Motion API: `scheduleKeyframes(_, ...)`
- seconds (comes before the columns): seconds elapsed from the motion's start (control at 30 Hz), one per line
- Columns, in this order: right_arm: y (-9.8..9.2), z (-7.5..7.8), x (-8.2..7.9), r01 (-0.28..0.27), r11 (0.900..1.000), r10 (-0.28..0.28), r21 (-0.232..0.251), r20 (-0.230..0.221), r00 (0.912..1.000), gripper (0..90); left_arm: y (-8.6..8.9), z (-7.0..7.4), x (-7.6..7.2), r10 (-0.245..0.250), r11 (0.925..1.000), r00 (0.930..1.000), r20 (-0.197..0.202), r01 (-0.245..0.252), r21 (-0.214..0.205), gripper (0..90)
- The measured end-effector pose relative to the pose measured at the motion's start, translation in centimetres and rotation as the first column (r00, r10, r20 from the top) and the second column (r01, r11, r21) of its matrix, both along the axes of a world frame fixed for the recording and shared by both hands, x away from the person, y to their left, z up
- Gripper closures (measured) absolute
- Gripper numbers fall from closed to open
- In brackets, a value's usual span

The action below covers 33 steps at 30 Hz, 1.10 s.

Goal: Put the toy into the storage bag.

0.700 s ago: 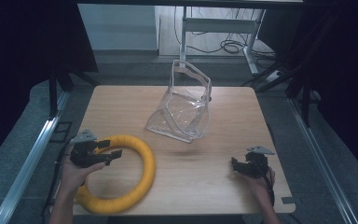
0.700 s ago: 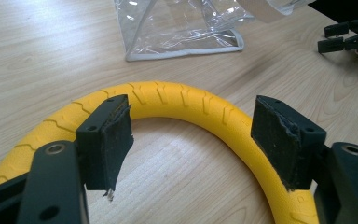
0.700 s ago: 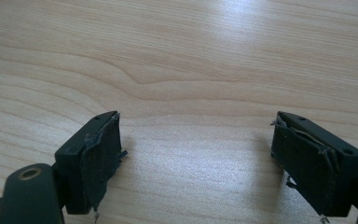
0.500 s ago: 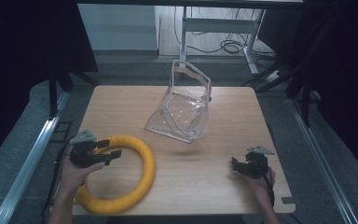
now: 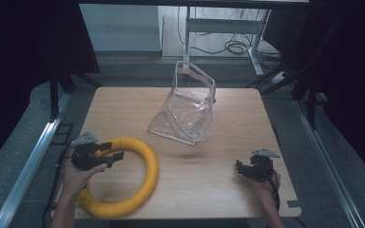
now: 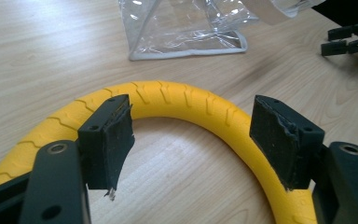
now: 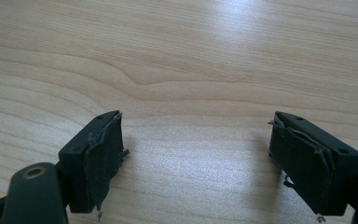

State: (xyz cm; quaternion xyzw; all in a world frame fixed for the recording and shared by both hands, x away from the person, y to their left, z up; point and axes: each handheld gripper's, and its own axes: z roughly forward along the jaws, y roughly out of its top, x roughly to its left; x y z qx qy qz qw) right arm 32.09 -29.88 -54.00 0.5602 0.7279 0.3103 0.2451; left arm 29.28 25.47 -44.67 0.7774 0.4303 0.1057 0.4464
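Note:
A yellow ribbed ring (image 5: pixel 138 180) lies flat on the wooden table (image 5: pixel 209 175) at the front left. My left gripper (image 5: pixel 111 153) hovers over the ring's near-left arc, open, its jaws wide apart with the ring's curve (image 6: pixel 177 100) running beyond them. A clear plastic zip bag (image 5: pixel 187 111) stands slumped at the table's middle back, also seen as the bag (image 6: pixel 186 28) in the left gripper view. My right gripper (image 5: pixel 241 169) sits low at the front right, open over bare wood, nothing between its pads (image 7: pixel 105 154).
The table's front edge lies just below both hands. A metal rail (image 5: pixel 33 161) runs along the left side. A desk frame with cables (image 5: pixel 228 28) stands behind the table. The right gripper (image 6: pixel 349 39) appears far off in the left gripper view.

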Motion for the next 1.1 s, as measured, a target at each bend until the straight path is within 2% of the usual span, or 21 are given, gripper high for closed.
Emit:
scheduleKeyframes(0.23,0.0,0.0,0.0,-0.002,1.0,0.002,0.0,0.001,1.0,18.8,-0.2,0.0,0.1,-0.02,0.9998,0.9998,-0.006,0.02,-0.007,30.3)
scheduleKeyframes(0.33,0.0,0.0,0.0,-0.001,1.0,0.001,0.001,0.002,1.0,19.1,-0.4,0.2,0.0,-0.055,0.9984,0.9985,0.003,0.055,0.015,31.6)
scheduleKeyframes(0.43,0.0,0.0,0.0,0.0,1.0,0.0,0.002,0.003,1.0,19.3,-0.6,0.5,-0.1,-0.069,0.9973,0.9976,0.007,0.069,0.024,32.1)
scheduleKeyframes(0.5,0.0,0.0,0.0,0.002,1.0,-0.002,0.003,0.001,1.0,19.5,-0.7,0.5,-0.7,-0.096,0.9945,0.9954,0.0,0.096,0.042,32.0)
scheduleKeyframes(0.63,0.0,0.0,0.0,0.003,1.0,-0.003,0.004,0.003,1.0,19.7,-0.4,0.4,-1.4,-0.105,0.9918,0.9943,-0.018,0.106,0.071,31.5)
scheduleKeyframes(0.7,0.0,0.0,0.0,0.004,1.0,-0.004,0.004,0.003,1.0,19.8,0.0,0.4,-2.2,-0.134,0.9894,0.9905,-0.032,0.136,0.051,31.2)
scheduleKeyframes(0.9,0.0,0.0,0.0,0.004,1.0,-0.004,0.004,0.004,1.0,19.9,0.0,0.2,-3.2,-0.174,0.9827,0.9831,-0.057,0.177,0.054,30.4)
scheduleKeyframes(1.03,0.0,0.0,0.0,0.004,1.0,-0.004,0.004,0.004,1.0,19.9,-0.2,0.0,-3.6,-0.215,0.9737,0.9725,-0.088,0.221,0.057,30.1)
scheduleKeyframes(1.07,0.0,0.0,0.0,0.004,1.0,-0.004,0.004,0.004,1.0,19.9,-0.3,0.0,-3.9,-0.235,0.9675,0.9663,-0.106,0.243,0.071,29.9)
scheduleKeyframes(1.1,0.0,0.0,0.0,0.004,1.0,-0.004,0.004,0.004,1.0,20.0,-0.3,-0.1,-4.0,-0.242,0.9649,0.9636,-0.113,0.251,0.076,29.8)
